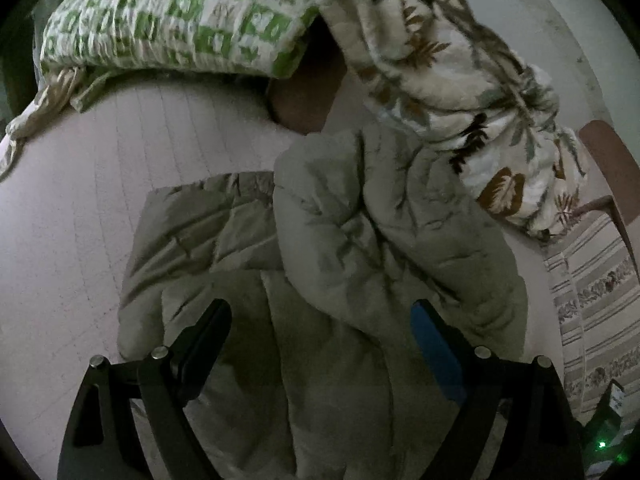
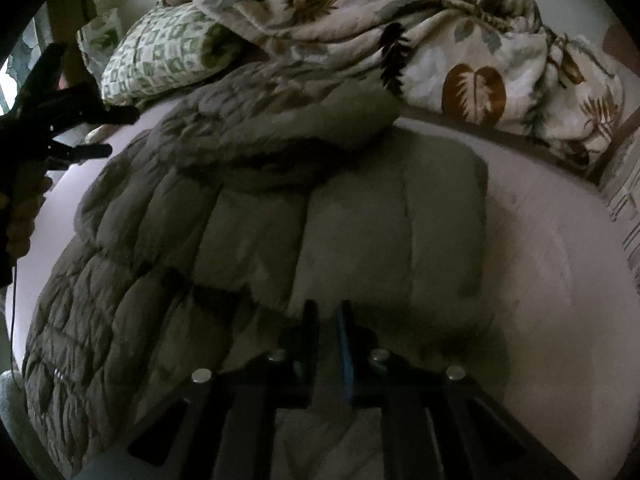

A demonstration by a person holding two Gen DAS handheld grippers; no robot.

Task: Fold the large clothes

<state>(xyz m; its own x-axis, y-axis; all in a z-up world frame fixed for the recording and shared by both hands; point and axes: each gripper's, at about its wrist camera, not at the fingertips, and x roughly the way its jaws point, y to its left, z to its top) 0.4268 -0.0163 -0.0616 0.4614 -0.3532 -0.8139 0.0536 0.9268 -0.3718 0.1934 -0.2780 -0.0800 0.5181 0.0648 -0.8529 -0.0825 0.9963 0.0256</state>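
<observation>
A grey-green quilted comforter [image 1: 352,240] lies bunched on a pale pink bed, with one part folded over another. It also fills the right wrist view [image 2: 280,232]. My left gripper [image 1: 320,312] is open, its fingers wide apart, just above the comforter's near part. It also shows at the far left of the right wrist view [image 2: 100,132], open above the bed. My right gripper [image 2: 327,312] is shut on the comforter's near edge, with cloth pinched between the fingers.
A leaf-print blanket [image 1: 472,92] is heaped at the back of the bed [image 1: 100,200]. A green-and-white patterned pillow [image 1: 176,16] lies at the back left. A striped rug [image 1: 600,292] and a brown chair [image 1: 616,168] are to the right.
</observation>
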